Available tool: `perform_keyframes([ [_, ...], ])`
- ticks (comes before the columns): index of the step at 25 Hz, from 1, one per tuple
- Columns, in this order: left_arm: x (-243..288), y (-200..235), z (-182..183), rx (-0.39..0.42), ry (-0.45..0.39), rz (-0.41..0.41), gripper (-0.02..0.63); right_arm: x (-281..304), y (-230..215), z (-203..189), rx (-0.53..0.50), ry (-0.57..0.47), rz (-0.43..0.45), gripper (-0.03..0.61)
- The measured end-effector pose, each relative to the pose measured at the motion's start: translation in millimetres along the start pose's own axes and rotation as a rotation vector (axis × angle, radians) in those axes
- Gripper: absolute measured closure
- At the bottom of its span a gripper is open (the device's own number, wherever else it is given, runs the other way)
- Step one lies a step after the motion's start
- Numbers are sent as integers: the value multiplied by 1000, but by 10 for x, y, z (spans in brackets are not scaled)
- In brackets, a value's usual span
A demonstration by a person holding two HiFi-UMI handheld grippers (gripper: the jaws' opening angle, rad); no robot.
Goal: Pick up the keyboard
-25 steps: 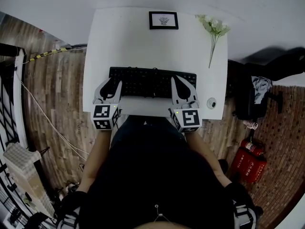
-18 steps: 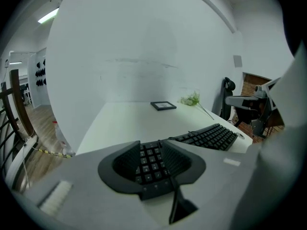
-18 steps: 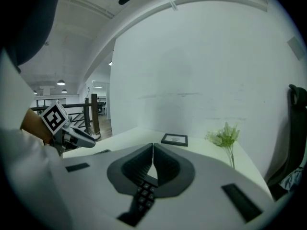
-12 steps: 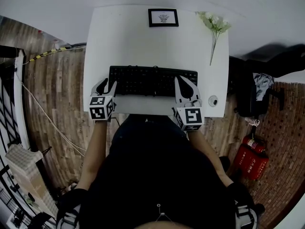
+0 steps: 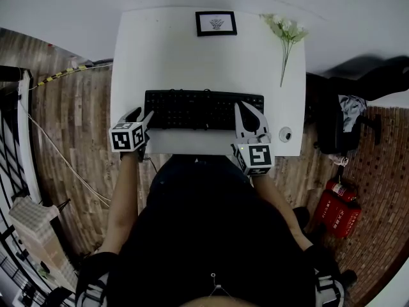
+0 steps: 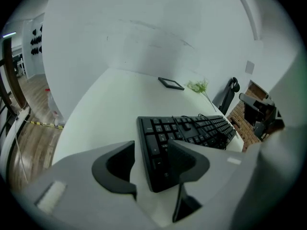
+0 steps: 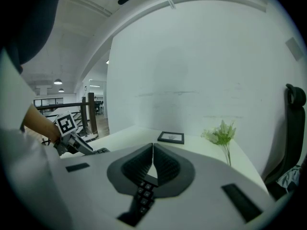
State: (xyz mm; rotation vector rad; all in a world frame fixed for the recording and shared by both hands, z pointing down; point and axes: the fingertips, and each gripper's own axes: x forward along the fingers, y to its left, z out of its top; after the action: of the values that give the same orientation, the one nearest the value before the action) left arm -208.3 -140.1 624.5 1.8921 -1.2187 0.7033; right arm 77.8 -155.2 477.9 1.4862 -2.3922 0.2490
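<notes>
Bare table [image 5: 172, 62] behind keyboard [image 5: 198, 109]. Frame [image 5: 216, 23] and flower [image 5: 285, 37] line the far edge. Small round object [image 5: 285, 135] sits beside keyboard's right end.

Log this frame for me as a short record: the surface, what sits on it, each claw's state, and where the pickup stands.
surface: white table
items: black keyboard near the front edge; picture frame at the back; flower sprig at the back right
left claw: opening, the keyboard's left end between its jaws, outer jaw clear of it
right claw: shut, tips together over the keyboard's right end
pickup: keyboard lies on the table, not lifted
</notes>
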Motion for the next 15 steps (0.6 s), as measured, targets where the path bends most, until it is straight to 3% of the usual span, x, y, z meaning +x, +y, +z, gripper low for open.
perform_keyframes([
  [5,36,8,-23,-51,54,-71,393,8,-35,3,6,4,-14,566],
  [15,99,-22,-19,-78,144,-177,398,4,-109,9,32,-7,-42,566],
])
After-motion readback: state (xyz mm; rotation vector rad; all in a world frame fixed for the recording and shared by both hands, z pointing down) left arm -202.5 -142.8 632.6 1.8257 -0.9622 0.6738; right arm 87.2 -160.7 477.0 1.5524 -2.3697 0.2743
